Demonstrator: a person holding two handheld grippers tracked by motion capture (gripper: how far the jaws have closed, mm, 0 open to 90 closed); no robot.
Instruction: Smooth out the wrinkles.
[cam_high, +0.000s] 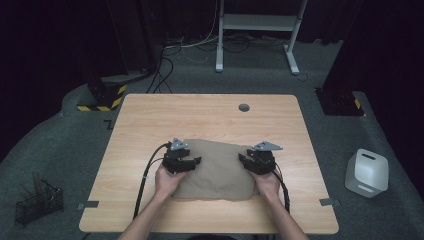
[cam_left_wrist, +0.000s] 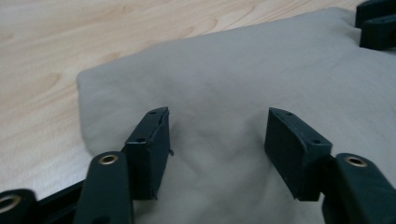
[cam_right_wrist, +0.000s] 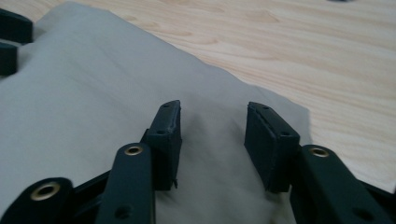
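Cloth (cam_high: 217, 170), beige and folded flat, lies at the lower middle of the table (cam_high: 210, 112), long axis running left to right. Left gripper (cam_high: 192, 162) and right gripper (cam_high: 245, 161) hover over its side edges, jaws parted, clasping nothing.

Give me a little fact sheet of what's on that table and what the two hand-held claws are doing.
Surface: wooden table
Main item: beige folded cloth, lying flat near the person's edge
Left gripper: over the cloth's left side, jaws apart, nothing pinched
Right gripper: over the cloth's right side, jaws apart, nothing pinched
Cloth between jaws: lies loose under both, pads not pressing it
Floor nearby: white container at right, wire basket at left
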